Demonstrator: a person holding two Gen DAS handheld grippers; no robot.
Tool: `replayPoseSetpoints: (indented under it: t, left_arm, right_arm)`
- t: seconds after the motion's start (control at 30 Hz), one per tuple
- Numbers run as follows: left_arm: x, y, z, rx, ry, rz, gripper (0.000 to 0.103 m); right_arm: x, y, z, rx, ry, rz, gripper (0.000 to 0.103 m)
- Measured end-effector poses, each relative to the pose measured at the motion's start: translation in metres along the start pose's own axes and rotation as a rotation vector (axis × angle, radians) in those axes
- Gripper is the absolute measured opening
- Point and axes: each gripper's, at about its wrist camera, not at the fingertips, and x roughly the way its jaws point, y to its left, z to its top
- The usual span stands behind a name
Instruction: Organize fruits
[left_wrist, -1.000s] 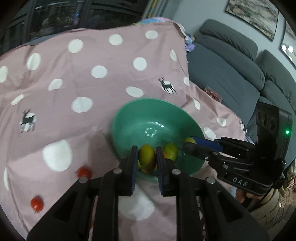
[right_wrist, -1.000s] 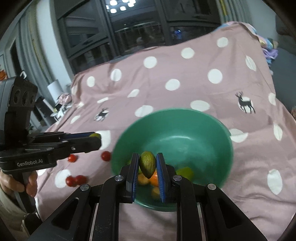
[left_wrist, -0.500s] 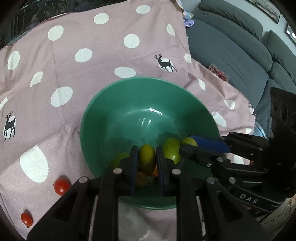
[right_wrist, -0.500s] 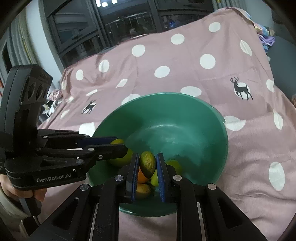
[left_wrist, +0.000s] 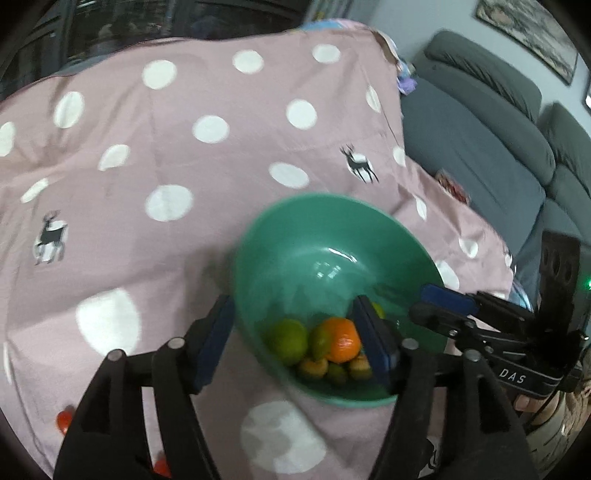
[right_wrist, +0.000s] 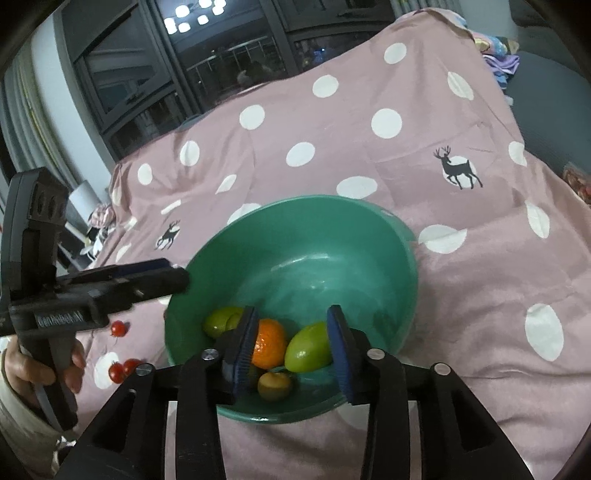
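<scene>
A green bowl (left_wrist: 332, 236) (right_wrist: 295, 236) stands on the pink dotted cloth. It holds an orange (left_wrist: 341, 339) (right_wrist: 267, 343), green fruits (left_wrist: 286, 339) (right_wrist: 308, 347) and small yellow-brown fruits (right_wrist: 273, 386). My left gripper (left_wrist: 295, 343) is open and empty, its jaws astride the bowl's near left rim. My right gripper (right_wrist: 291, 347) is open and empty above the fruit pile. The right gripper also shows in the left wrist view (left_wrist: 443, 306). The left gripper also shows in the right wrist view (right_wrist: 162, 277).
Small red tomatoes (right_wrist: 120, 328) (left_wrist: 64, 421) lie on the cloth (left_wrist: 147, 147) left of the bowl. A grey sofa (left_wrist: 498, 129) stands to the right of the table. Dark windows (right_wrist: 221, 55) are behind.
Both grippers have opened and let their green fruits drop into the bowl. Both have drawn back a little from the bowl.
</scene>
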Motion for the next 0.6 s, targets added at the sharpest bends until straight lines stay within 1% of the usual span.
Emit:
replayPoseSetpoints:
  t: [0.13, 0.23, 0.37, 0.47, 0.6]
  left_arm:
    - [-0.031, 0.021, -0.007, -0.038, -0.043, 0.056, 0.073]
    - [-0.055, 0.038, -0.018, -0.064, -0.062, 0.12, 0.073]
    - [-0.081, 0.063, -0.037, -0.121, -0.083, 0.185, 0.073]
    - [-0.095, 0.078, -0.054, -0.158, -0.078, 0.224, 0.073]
    - [-0.106, 0.091, -0.074, -0.203, -0.062, 0.246, 0.073]
  right_arm:
    - [-0.01, 0.003, 0.0, -0.002, -0.022, 0.014, 0.041]
    - [-0.017, 0.01, -0.001, -0.01, -0.036, 0.034, 0.041]
    - [-0.025, 0.023, -0.002, -0.034, -0.048, 0.061, 0.041]
    - [-0.027, 0.035, -0.003, -0.057, -0.045, 0.08, 0.041]
    - [-0.029, 0.054, -0.006, -0.097, -0.031, 0.107, 0.041]
